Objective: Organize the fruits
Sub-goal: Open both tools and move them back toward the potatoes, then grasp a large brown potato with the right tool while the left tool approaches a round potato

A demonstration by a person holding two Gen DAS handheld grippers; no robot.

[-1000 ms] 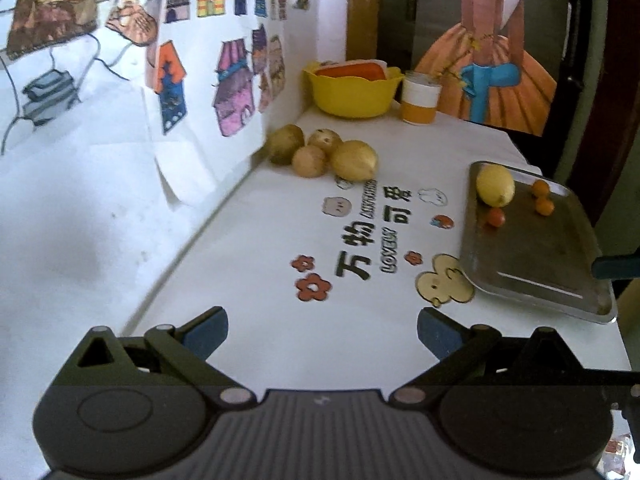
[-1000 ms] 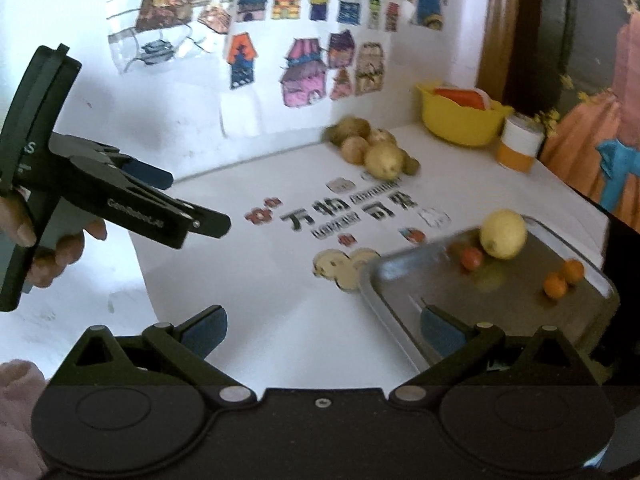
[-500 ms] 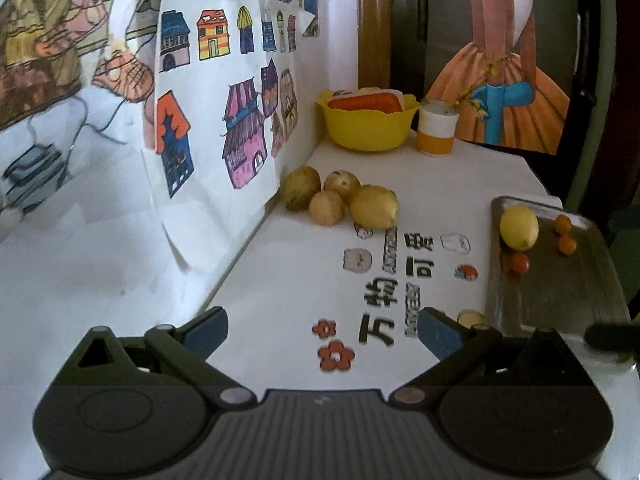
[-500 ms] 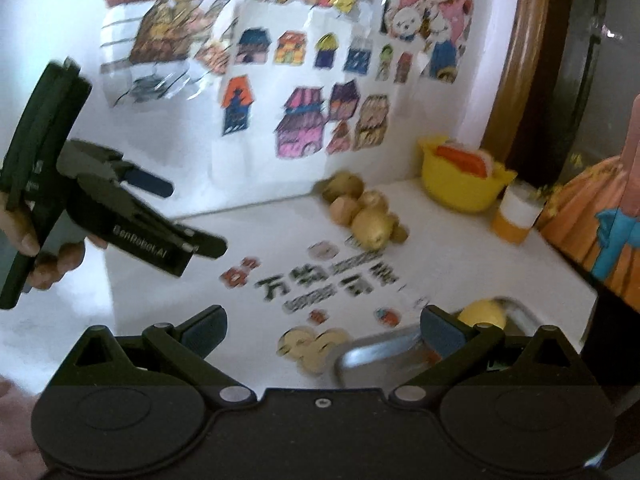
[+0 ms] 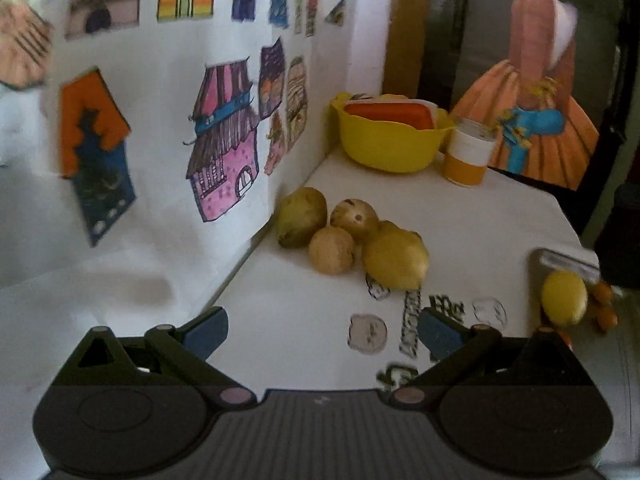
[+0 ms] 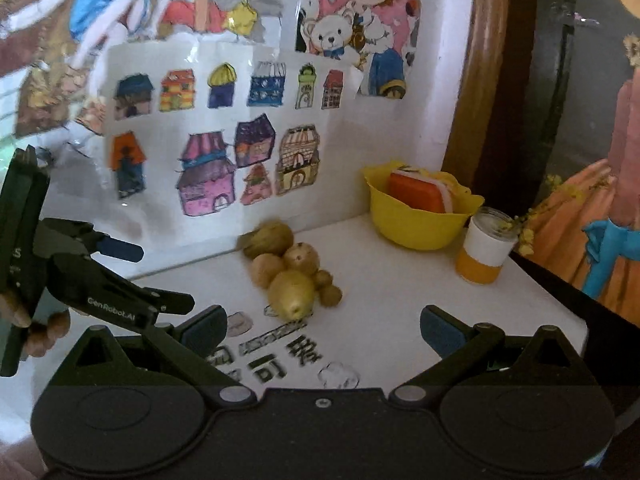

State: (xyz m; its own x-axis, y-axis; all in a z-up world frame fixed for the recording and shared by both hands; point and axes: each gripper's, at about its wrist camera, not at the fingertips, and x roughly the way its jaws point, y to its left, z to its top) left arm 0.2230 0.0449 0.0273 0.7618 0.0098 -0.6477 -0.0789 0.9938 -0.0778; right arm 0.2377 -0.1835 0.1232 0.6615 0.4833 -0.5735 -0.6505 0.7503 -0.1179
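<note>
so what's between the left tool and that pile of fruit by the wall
Only bare white tabletop with printed stickers to the side; nothing stands between the open left tool and the fruit pile, per the left wrist view.

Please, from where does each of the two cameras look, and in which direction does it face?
Left wrist: sits on the left gripper, low over the table, facing the fruit pile and wall; the tray at its right edge; open fingers show.
Right wrist: sits on the right gripper, higher, facing the same corner; its open fingers, the left gripper and the hand holding it show.
Shared: fruit pile, yellow bowl, cup.
</note>
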